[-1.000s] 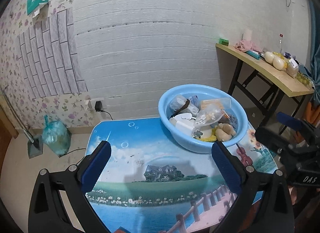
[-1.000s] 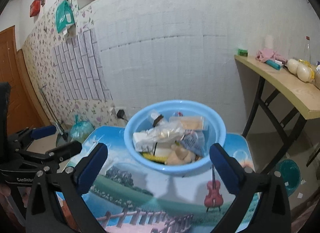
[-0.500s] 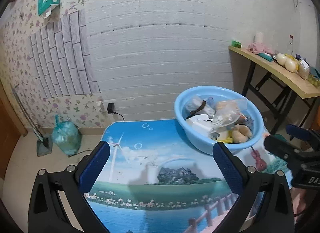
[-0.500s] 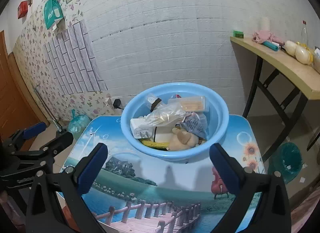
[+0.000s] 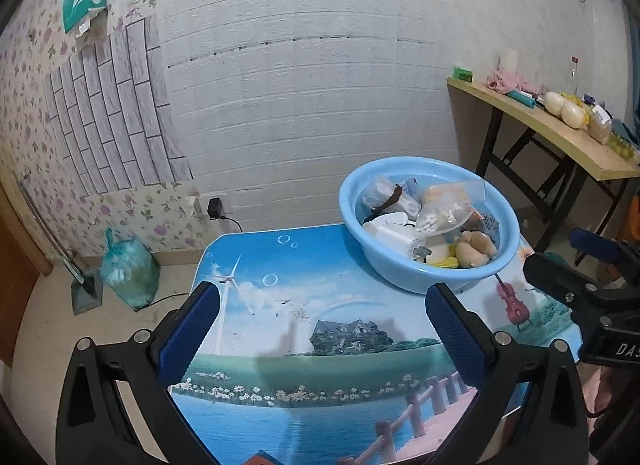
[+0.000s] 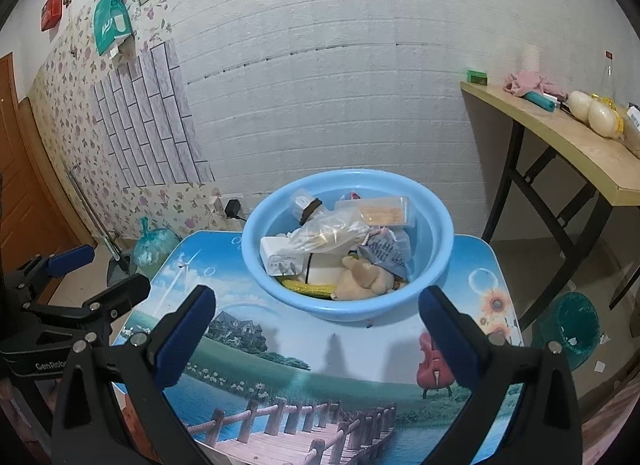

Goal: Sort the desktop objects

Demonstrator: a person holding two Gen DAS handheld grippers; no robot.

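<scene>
Basin point(image 6: 347, 307) clutter overlaps (lower items hidden); left gripper point(image 5: 323, 329) and right gripper point(image 6: 316, 335) gape empty.

A white wall point(image 6: 340, 65) patterned like brick fills the back of the room. To its left runs floral wallpaper point(image 5: 28, 113), with a grey brick-pattern panel point(image 5: 116, 105) stuck over it. A wooden side table point(image 6: 560, 137) on black crossed legs stands at the right (cluttered on top). The floor point(image 5: 40, 325) is pale; a brown door point(image 6: 16, 169) sits far left.
</scene>
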